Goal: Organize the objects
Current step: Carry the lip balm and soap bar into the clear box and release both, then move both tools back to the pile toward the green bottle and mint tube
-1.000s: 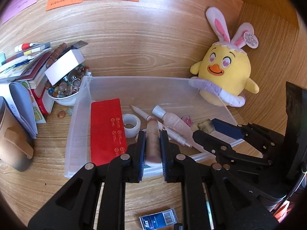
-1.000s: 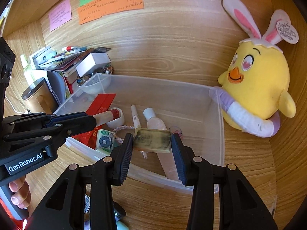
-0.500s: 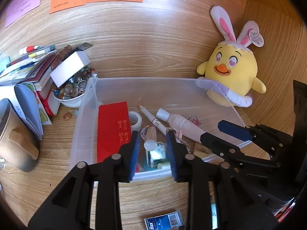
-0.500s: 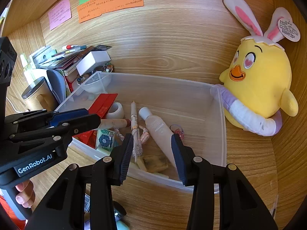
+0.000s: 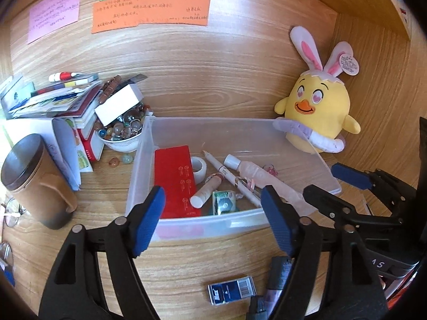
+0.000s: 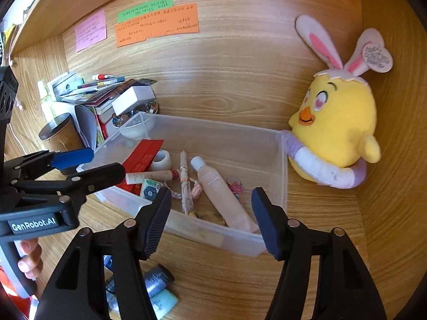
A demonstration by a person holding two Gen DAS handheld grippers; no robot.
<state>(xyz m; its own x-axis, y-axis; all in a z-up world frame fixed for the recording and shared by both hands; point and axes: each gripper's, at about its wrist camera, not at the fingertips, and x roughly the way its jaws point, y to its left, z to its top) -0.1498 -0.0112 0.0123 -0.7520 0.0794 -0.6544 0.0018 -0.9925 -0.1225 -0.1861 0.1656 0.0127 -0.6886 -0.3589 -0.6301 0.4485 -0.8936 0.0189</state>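
Note:
A clear plastic bin (image 5: 202, 224) (image 6: 283, 176) stands on the wooden desk. In it lie a red flat box (image 5: 173, 176), a tape roll (image 5: 198, 166), a beige tube (image 5: 206, 192), a pen (image 5: 226, 172), a pink bottle (image 5: 253, 172), a small green-patterned box (image 5: 224, 204) and a worn yellowish block (image 6: 208, 216). My left gripper (image 5: 212, 189) (image 6: 106, 160) hovers at the bin's near wall, jaws opening, nothing between them. My right gripper (image 6: 211, 190) (image 5: 320, 177) hovers beside it over the near right corner, jaws also opening and empty.
A yellow plush chick (image 5: 317, 114) leans on the bin's far right corner. A bowl of glass pebbles (image 5: 120, 130), stacked books and a brown lidded cup (image 5: 34, 181) crowd the left. A blue staple box (image 5: 230, 290) and a grey tube (image 6: 157, 280) lie in front.
The left gripper let go of the beige tube and the right let go of the yellowish block; both now lie in the bin. Both grippers opened wide and drew back.

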